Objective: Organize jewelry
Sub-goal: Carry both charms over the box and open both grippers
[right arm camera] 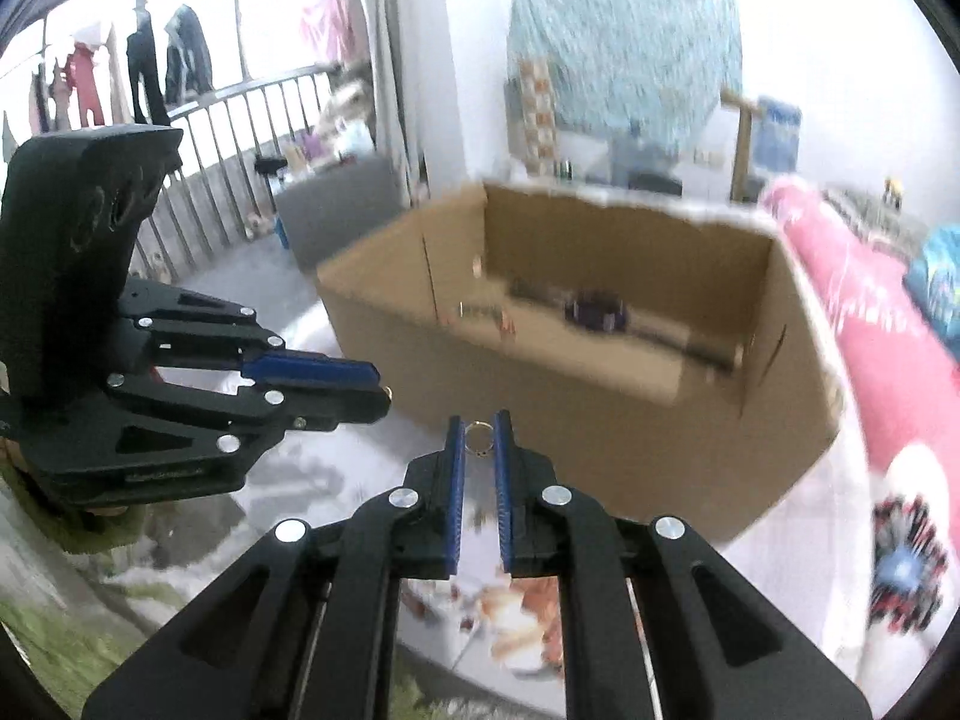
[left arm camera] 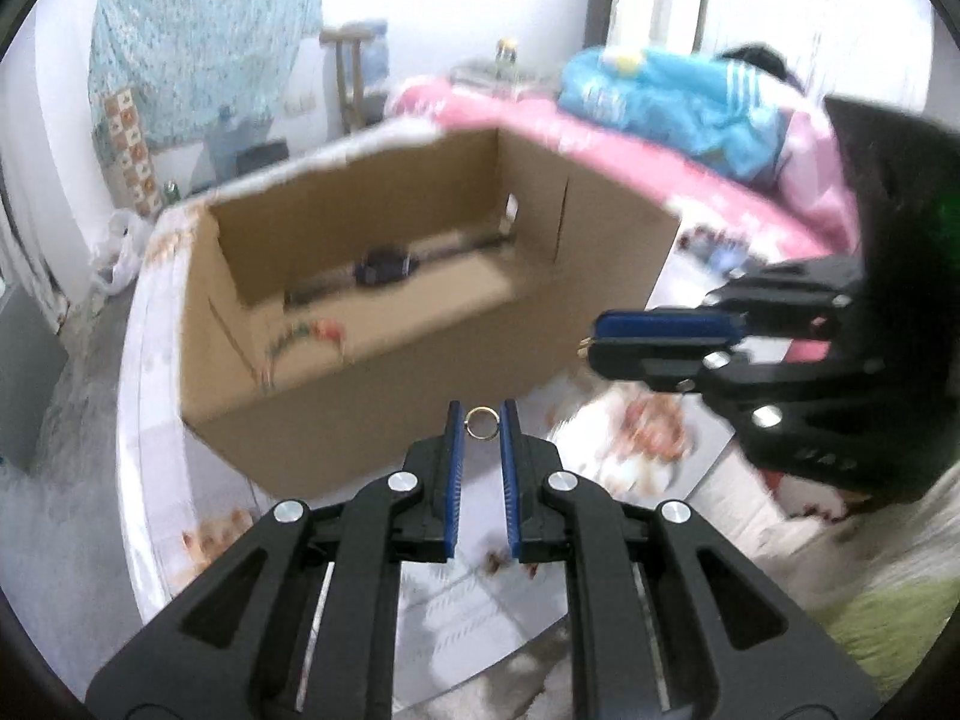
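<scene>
My left gripper (left arm camera: pixel 481 414) is shut on a small gold ring (left arm camera: pixel 480 423), held in the air in front of an open cardboard box (left arm camera: pixel 420 396). My right gripper (right arm camera: pixel 479 423) is shut on another small ring (right arm camera: pixel 478 437) near the same box (right arm camera: pixel 600 414). Each gripper shows in the other's view: the right one (left arm camera: pixel 591 341) from the side at the right, the left one (right arm camera: pixel 384 393) at the left, with a bit of gold at its tip. Inside the box lies a dark watch (left arm camera: pixel 384 267) with its strap, and some small jewelry (left arm camera: pixel 306 333).
The box stands on a round table (left arm camera: pixel 150 420) with a white patterned cloth. A bed with a pink blanket (left arm camera: pixel 630 150) and blue clothes is behind to the right. A railing with hanging laundry (right arm camera: pixel 180 108) is at the left in the right wrist view.
</scene>
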`<action>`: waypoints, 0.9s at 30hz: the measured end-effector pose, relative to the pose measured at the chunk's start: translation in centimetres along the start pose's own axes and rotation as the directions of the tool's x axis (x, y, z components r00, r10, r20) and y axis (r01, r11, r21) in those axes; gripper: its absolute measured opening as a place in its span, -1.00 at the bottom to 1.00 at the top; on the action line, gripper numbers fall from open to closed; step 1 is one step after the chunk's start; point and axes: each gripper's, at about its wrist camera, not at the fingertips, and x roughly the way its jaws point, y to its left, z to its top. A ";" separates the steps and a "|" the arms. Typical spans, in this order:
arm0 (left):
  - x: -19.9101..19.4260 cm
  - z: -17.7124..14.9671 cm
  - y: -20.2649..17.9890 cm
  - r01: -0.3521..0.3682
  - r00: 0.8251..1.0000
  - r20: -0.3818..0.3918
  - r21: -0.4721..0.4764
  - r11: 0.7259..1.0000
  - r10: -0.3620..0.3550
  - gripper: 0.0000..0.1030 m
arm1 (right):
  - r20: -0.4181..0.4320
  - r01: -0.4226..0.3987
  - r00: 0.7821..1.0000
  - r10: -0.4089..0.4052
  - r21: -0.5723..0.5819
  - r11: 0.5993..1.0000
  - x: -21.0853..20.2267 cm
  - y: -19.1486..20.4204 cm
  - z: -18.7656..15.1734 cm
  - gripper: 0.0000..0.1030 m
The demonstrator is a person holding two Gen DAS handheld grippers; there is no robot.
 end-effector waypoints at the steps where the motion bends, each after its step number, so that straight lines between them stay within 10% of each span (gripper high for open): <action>1: -0.7 0.8 0.2 0.011 1.000 0.028 0.003 1.000 -0.011 -0.79 | 0.021 0.002 1.000 -0.002 -0.005 1.000 -0.2 -0.1 0.6 -0.81; 18: 8.7 6.6 4.7 -0.053 0.997 -0.061 -0.080 0.995 0.048 -0.78 | -0.036 0.121 0.993 -0.116 0.190 0.974 7.0 -6.6 5.1 -0.78; 27: 7.1 5.7 4.7 -0.084 0.996 -0.025 -0.113 0.990 0.082 -0.54 | 0.016 0.111 0.993 -0.117 0.207 0.972 5.5 -6.6 5.0 -0.31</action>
